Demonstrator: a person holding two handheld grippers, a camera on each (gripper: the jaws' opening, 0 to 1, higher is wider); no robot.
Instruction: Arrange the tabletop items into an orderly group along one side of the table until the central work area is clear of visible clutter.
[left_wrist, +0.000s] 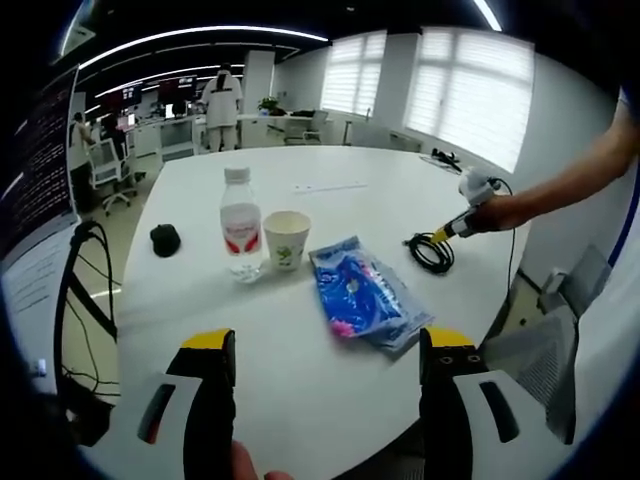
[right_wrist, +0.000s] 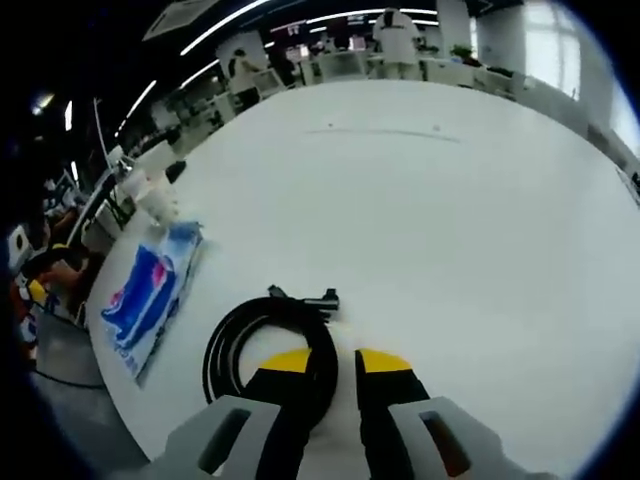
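Left claw (left_wrist: 325, 350): jaws spread wide, holding nothing, above the near edge of the white bench (left_wrist: 330, 170).
Right claw (right_wrist: 333, 372): jaws nearly together, pinching the coiled black cable (right_wrist: 262, 345) at its near loop.
Cable: lies on the bench's right side.
Blue packet (left_wrist: 362, 295): flat, mid-bench.
Paper cup (left_wrist: 286, 239): upright, just beside the water bottle (left_wrist: 240, 222).
Black mouse (left_wrist: 165, 239): left of the bottle, apart.

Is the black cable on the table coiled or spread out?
Coiled. The black cable lies in a tight round loop on the white table, its plug end sticking out at the top, just ahead of the right gripper.
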